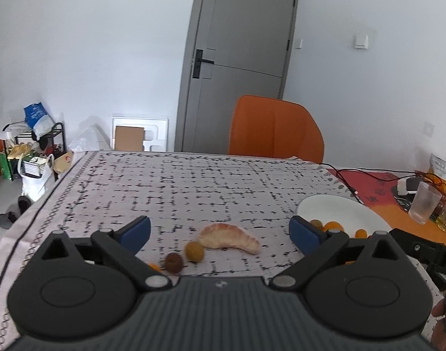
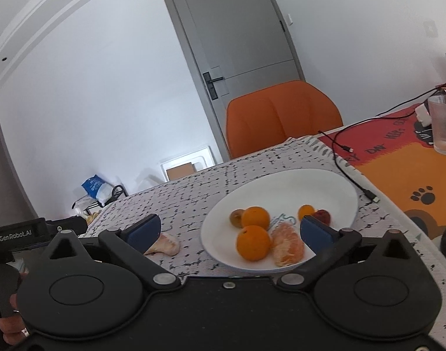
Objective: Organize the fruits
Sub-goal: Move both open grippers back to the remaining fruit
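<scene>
My left gripper [image 1: 220, 234] is open and low over the patterned tablecloth, with nothing between its blue pads. Just ahead of it lie a peeled pomelo segment [image 1: 228, 238], a small yellow fruit [image 1: 194, 251] and a small brown fruit [image 1: 174, 263]. To its right stands a white plate [image 1: 334, 207]. My right gripper [image 2: 230, 231] is open too and hovers at the near rim of that plate [image 2: 310, 187]. The plate holds two oranges [image 2: 253, 242], a peeled citrus segment [image 2: 287, 244] and some small fruits [image 2: 306, 212]. The same pomelo segment [image 2: 164, 244] lies left of the plate.
An orange chair [image 1: 275, 130] stands at the table's far edge, with a grey door behind it. On the right lie a black cable [image 2: 351, 172], a plastic cup [image 2: 445, 128] and an orange-red mat [image 2: 398, 169]. The table's left edge drops to the floor.
</scene>
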